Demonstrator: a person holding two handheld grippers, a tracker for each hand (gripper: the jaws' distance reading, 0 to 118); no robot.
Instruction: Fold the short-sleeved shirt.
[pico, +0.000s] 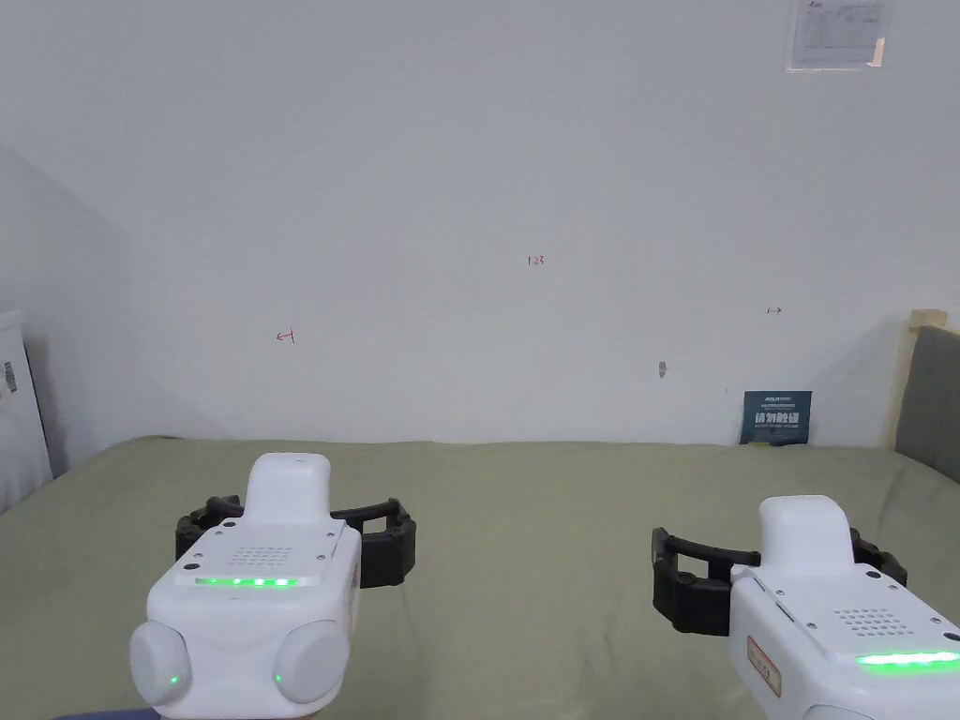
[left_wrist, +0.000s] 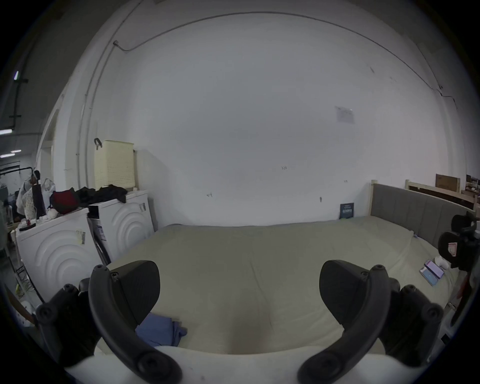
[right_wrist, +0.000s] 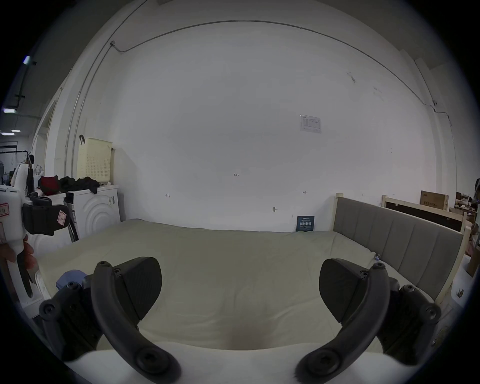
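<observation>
- Over the near left of the bed (left_wrist: 259, 259), the left tool (pico: 295, 536) hangs with its jaws spread wide and nothing between them.
- Just below it, at the bed's near left edge, lies the shirt (left_wrist: 161, 330), a crumpled blue heap partly hidden behind the tool's left jaw; in the right gripper view it peeks out as a small blue lump (right_wrist: 71, 278).
- Risk: the heap shows no collar, hem or sleeve, so a blind pinch would likely catch several layers at once and lift a knot instead of a spreadable edge.
- Risk: it sits close to the bed's edge, so a careless drag could pull it off onto the floor.
- Risk: the sheet is soft and loose; a low pinch may grab it along with the shirt.
- On the wall, small red marks and a posted sheet are too small to make out.
- A dark blue sign (pico: 776, 417) stands against the wall; its white characters are not clearly legible.
- To the right, the right tool (pico: 776, 569) also hovers spread and empty, well apart from the shirt.
- A phone (left_wrist: 432, 272) lies at the bed's right side, clear of the work.
</observation>
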